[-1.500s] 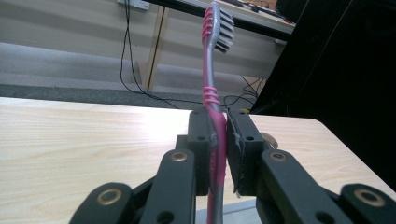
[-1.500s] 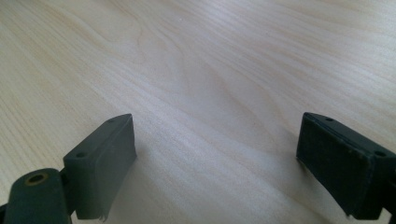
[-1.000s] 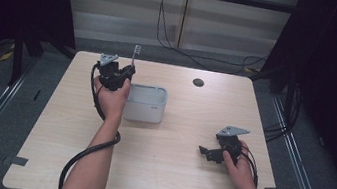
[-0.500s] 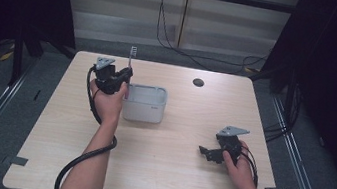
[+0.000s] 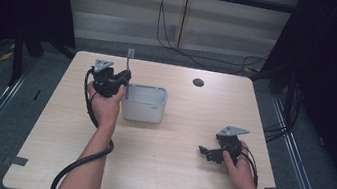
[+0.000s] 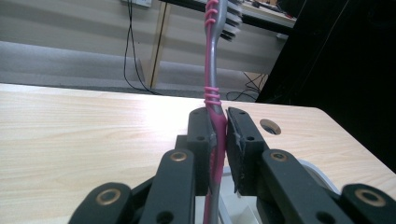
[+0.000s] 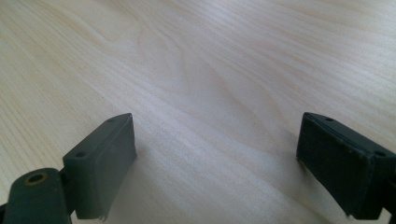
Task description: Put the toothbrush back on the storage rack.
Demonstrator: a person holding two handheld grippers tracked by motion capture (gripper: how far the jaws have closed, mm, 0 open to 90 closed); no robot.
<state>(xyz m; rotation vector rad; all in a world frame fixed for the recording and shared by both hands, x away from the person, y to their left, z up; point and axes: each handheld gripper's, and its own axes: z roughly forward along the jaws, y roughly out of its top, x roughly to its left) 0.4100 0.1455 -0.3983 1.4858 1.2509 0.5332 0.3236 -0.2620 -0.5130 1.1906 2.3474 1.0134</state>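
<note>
A pink and grey toothbrush (image 6: pixel 214 93) stands upright, bristle head at the top, clamped between the jaws of my left gripper (image 6: pixel 219 135). From above, that left gripper (image 5: pixel 123 78) is raised at the left rim of a grey rectangular bin (image 5: pixel 145 103), and the toothbrush (image 5: pixel 130 61) pokes up above it. My right gripper (image 5: pixel 204 152) rests low over the table (image 5: pixel 164 175) at the right, pointing left. Its jaws stand wide apart over bare wood, and the right gripper (image 7: pixel 217 163) holds nothing.
A dark round hole (image 5: pixel 198 82) sits in the table near the far edge, also seen as a hole (image 6: pixel 272 126) beyond the left jaws. Cables trail from both grippers along the forearms. Black curtains flank the table.
My left gripper has shifted slightly left and nearer with the toothbrush, staying by the bin's left rim. The right gripper has not moved.
</note>
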